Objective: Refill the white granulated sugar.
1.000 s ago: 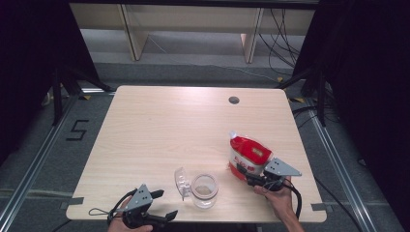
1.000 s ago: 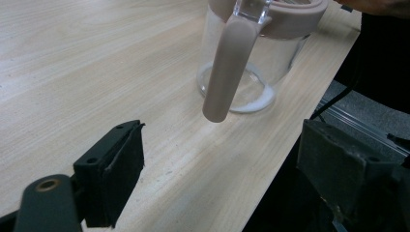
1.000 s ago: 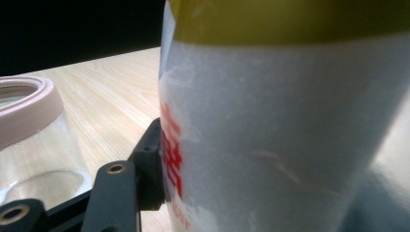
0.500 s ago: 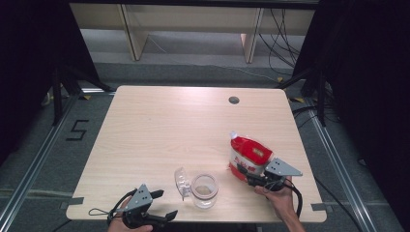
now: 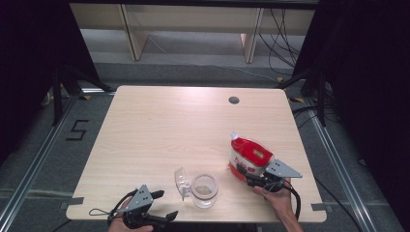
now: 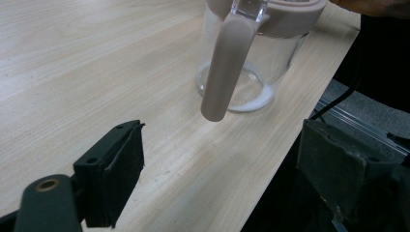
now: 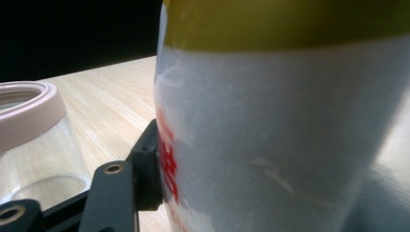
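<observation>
Left gripper (image 5: 162,205), low at the table's (image 5: 159,130) near edge, left of the glass jar (image 5: 203,190): jaws spread wide, nothing between the pads, wood grain plain between them in the left gripper view. Held in a hand (image 5: 126,223) entering from below.

Glass jar, standing upright just in from the near edge: pink rim (image 6: 290,12) around the mouth, pink strap (image 6: 225,67) hanging down its side (seen close in the left gripper view), thin layer of white powder (image 6: 261,100) on the bottom. Clear lid (image 5: 181,181) tipped open on the jar's left side, touching it.

Red and white pouch (image 5: 247,158), right of the jar and a little farther back, apart from it: leaning, white cap (image 5: 234,136) uppermost at its far end.

Right gripper (image 5: 249,179), right of the jar, at the pouch's near end: jaws have just been opening, pouch between them. One black pad (image 7: 150,169) lying against the pouch wall in the right gripper view; other pad hidden behind the pouch (cannot tell whether pressure remains).
</observation>
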Demonstrator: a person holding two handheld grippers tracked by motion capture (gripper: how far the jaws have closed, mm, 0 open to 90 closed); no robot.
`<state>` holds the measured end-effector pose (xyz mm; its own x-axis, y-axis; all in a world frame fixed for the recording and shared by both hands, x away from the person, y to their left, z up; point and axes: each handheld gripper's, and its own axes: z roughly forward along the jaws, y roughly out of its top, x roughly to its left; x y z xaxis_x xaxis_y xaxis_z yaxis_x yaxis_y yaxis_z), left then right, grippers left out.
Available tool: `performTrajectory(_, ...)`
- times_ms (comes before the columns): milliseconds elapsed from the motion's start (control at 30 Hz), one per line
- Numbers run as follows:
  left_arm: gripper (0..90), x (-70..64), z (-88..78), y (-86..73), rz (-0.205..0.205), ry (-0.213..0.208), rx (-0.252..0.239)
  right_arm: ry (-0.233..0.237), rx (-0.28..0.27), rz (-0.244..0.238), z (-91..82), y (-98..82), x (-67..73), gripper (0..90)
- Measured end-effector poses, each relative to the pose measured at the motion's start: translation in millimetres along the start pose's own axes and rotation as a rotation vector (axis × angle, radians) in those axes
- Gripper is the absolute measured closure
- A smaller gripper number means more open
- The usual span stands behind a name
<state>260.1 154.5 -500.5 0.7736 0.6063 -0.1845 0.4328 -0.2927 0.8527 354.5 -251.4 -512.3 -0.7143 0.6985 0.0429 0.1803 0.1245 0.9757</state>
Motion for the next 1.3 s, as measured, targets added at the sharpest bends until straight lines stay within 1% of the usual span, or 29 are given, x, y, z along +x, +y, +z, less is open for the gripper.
performTrajectory(33, 16.4, -0.3, -0.5, 0.2, 0.003, 0.007, 0.007, 0.003, -0.008, 0.003, 0.3, -0.2, 0.0, 41.3)
performTrajectory(67, 16.4, 0.7, -1.0, 0.8, 0.024, 0.006, 0.014, 0.002, -0.028, -0.009, 1.3, -0.5, -0.9, 41.2)
performTrajectory(133, 16.4, 0.5, -0.9, 0.9, 0.028, 0.006, 0.015, 0.008, -0.028, 0.018, 2.3, -0.4, 0.4, 39.7)
performTrajectory(167, 16.4, -0.5, 0.3, 0.0, 0.003, 0.000, 0.005, 0.005, -0.045, 0.023, 3.9, -0.8, -0.5, 39.0)
performTrajectory(200, 16.4, -0.6, 0.5, 0.0, 0.004, -0.001, 0.006, -0.002, -0.055, 0.051, 4.2, -0.7, 1.0, 38.8)
performTrajectory(267, 16.4, 0.2, 0.0, -0.1, 0.017, 0.009, 0.021, 0.002, -0.066, 0.018, 6.0, -0.1, -0.9, 39.5)
performTrajectory(300, 16.4, 0.1, 0.2, -0.1, 0.018, 0.008, 0.020, 0.007, -0.056, 0.031, 5.9, 0.2, 0.3, 39.8)
performTrajectory(400, 16.4, 0.2, 0.0, 0.0, 0.019, 0.009, 0.023, -0.005, -0.058, 0.017, 6.3, 0.2, -0.8, 42.2)
performTrajectory(433, 16.4, -0.7, 0.3, 0.0, 0.009, 0.001, 0.010, -0.004, -0.055, 0.020, 6.2, 0.4, -0.7, 42.6)
performTrajectory(467, 16.4, -0.6, 0.2, 0.1, 0.009, 0.001, 0.010, 0.009, -0.062, 0.002, 7.2, 0.7, -2.0, 43.1)
performTrajectory(500, 16.4, -0.6, 0.1, 0.2, 0.008, 0.002, 0.010, 0.014, -0.044, 0.006, 5.7, 1.7, -1.1, 43.4)
performTrajectory(533, 16.4, -0.6, 0.3, 0.3, 0.006, -0.002, 0.006, 0.002, -0.045, 0.026, 5.2, 1.4, 0.4, 43.6)
performTrajectory(600, 16.4, -0.5, -0.7, 0.7, 0.009, 0.003, 0.011, -0.008, -0.043, 0.026, 4.9, 2.3, 0.7, 44.1)
performTrajectory(633, 16.4, -0.5, -0.7, 0.6, 0.008, 0.000, 0.008, 0.012, -0.052, 0.034, 6.2, 2.7, 0.3, 44.3)
performTrajectory(667, 16.4, -0.5, -1.0, 0.7, 0.009, 0.000, 0.008, 0.007, -0.029, 0.039, 4.4, 4.1, 0.8, 44.6)
performTrajectory(700, 16.4, -0.5, -0.9, 0.6, 0.009, -0.002, 0.008, -0.017, -0.034, 0.033, 3.5, 4.8, 1.0, 44.8)
performTrajectory(767, 16.4, -0.7, -0.9, 0.6, 0.012, 0.005, 0.015, -0.005, -0.021, 0.022, 2.4, 5.9, 1.4, 45.1)
performTrajectory(800, 16.4, -0.3, -1.3, 0.5, 0.020, 0.004, 0.022, 0.003, -0.035, 0.026, 2.8, 5.8, 1.9, 45.1)
performTrajectory(933, 16.4, 0.0, -1.5, 0.8, 0.017, 0.002, 0.015, -0.013, -0.012, 0.003, -0.9, 7.9, 3.4, 45.5)
performTrajectory(967, 16.4, 0.3, -1.5, 0.8, 0.017, 0.001, 0.015, 0.004, -0.021, 0.005, -1.1, 8.2, 3.5, 45.6)
performTrajectory(1000, 16.4, 0.8, -0.7, 0.2, 0.012, -0.002, 0.008, -0.006, -0.026, 0.000, -1.9, 8.4, 3.6, 45.6)
performTrajectory(1033, 16.4, 0.6, -0.4, 0.0, 0.007, 0.000, 0.006, 0.019, -0.030, 0.018, -3.3, 8.9, 4.7, 45.7)
performTrajectory(1067, 16.4, 0.5, -1.2, 0.4, 0.015, 0.006, 0.015, -0.007, -0.036, -0.006, -4.2, 9.6, 4.4, 45.7)
performTrajectory(1100, 16.4, 1.5, -0.8, 0.5, 0.031, -0.001, 0.009, 0.000, -0.059, -0.027, -3.7, 10.5, 2.9, 45.8)
performTrajectory(1133, 16.4, 1.6, -0.9, 0.5, 0.033, -0.004, 0.008, -0.007, -0.045, -0.008, -6.5, 11.2, 4.2, 45.8)
performTrajectory(1167, 16.4, 0.3, -0.8, 0.0, 0.010, 0.002, 0.010, -0.030, -0.066, 0.004, -6.9, 11.3, 5.9, 45.8)
performTrajectory(1200, 16.4, 0.5, -1.2, 0.2, 0.015, 0.002, 0.013, -0.002, -0.051, -0.038, -8.7, 13.1, 2.9, 45.9)
performTrajectory(1267, 16.4, 1.8, -1.6, 0.0, 0.021, 0.009, 0.022, -0.012, -0.046, -0.013, -12.3, 15.3, 6.1, 45.9)
performTrajectory(1300, 16.4, 1.1, -1.1, 0.0, 0.012, 0.003, 0.013, -0.007, -0.061, -0.024, -12.3, 16.3, 6.5, 45.9)
